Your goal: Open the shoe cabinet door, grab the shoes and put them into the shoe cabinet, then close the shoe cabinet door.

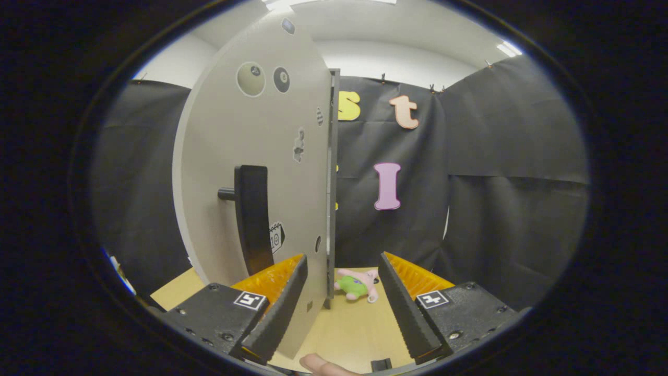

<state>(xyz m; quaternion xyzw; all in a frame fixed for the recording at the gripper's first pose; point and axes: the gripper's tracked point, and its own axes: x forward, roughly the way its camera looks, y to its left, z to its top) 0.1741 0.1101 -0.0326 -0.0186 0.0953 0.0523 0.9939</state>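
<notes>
While the gripper (342, 300) holds its two fingers spread wide apart with nothing clamped between them, the shoe cabinet door (261, 156) stands upright just ahead of the left finger, its long axis vertical and its free edge turned toward the camera, so the pale panel runs away from the fingers at an angle. One dark bar handle (251, 216) sits on the door, also running vertically and standing off the panel on a short post. Several small stickers dot the door: two round ones near the top, one (251, 79) pale and one (281, 79) dark like a billiard ball, plus a few smaller ones nearer the edge; a sticker (276, 236) beside the handle carries marks too small to read with confidence. Each finger block bears one square black-and-white marker tag. Beyond the fingers, between them, one small plush toy (359, 284) in pink and green lies on the wooden table (344, 334), close to the door's lower edge. A fingertip (318, 364) of the person shows just below the fingers.
</notes>
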